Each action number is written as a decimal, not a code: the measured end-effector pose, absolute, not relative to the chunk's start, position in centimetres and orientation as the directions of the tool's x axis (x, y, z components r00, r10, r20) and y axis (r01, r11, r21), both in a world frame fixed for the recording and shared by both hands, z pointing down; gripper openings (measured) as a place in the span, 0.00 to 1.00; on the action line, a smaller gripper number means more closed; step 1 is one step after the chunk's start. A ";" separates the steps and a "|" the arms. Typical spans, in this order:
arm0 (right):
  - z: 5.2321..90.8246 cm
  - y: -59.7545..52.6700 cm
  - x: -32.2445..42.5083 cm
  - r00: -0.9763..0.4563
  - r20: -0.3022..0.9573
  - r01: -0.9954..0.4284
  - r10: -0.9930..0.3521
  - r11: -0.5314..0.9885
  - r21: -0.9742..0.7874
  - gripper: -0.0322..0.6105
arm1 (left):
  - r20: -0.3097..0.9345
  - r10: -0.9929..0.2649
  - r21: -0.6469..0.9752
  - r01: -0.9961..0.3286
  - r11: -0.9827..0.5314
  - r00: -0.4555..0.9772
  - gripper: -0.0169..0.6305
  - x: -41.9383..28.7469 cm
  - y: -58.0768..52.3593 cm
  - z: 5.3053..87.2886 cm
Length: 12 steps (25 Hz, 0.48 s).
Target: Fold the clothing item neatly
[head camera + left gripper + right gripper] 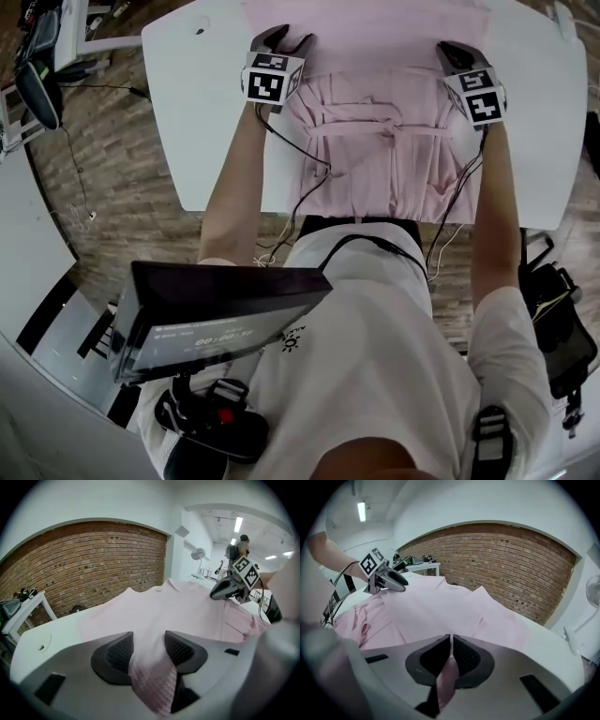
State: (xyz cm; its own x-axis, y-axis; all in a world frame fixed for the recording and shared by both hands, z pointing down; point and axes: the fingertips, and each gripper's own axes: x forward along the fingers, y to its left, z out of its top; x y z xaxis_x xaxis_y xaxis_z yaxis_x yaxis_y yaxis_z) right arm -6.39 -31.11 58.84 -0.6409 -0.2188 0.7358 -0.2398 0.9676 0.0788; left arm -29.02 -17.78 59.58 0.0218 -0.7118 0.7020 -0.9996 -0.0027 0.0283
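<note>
At right gripper (451,639), shirt (436,606) pinched

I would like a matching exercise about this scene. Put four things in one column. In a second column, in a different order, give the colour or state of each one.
Column one:
1. left gripper
2. right gripper
3. table
4. wall

Column two:
A. red brick
B. fingers closed, pinching a fold of the pink garment
C. white
D. fingers apart, with the pink garment lying between them

Pairs: 1-D; 2-B; 3-C; 4-A
</note>
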 end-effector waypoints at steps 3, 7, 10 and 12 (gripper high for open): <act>59.0 -31.3 -6.2 -0.654 0.726 -0.253 -0.211 0.966 0.053 0.08 | 0.683 -0.730 0.027 -1.000 0.004 0.015 0.36 -29.4 -17.7 59.6; 59.1 -31.6 -6.0 -0.670 0.711 -0.276 -0.213 0.961 0.028 0.08 | 0.671 -0.742 0.018 -1.000 -0.005 0.016 0.36 -29.3 -17.7 59.5; 59.2 -31.7 -6.1 -0.673 0.709 -0.277 -0.209 0.961 0.019 0.09 | 0.662 -0.750 0.020 -1.000 0.002 0.012 0.36 -29.6 -17.6 59.1; 58.4 -31.5 -6.0 -0.683 0.700 -0.270 -0.211 0.962 0.027 0.09 | 0.649 -0.761 0.012 -1.000 0.004 0.005 0.36 -29.4 -17.2 58.3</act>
State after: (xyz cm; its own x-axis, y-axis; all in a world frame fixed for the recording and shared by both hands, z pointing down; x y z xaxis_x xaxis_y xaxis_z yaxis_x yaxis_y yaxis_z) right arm -6.01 -31.50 58.42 -0.6826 -0.2115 0.6996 -0.2701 0.9625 0.0275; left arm -29.43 -17.20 58.35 0.0046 -0.7610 0.6487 -0.9999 0.0040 0.0117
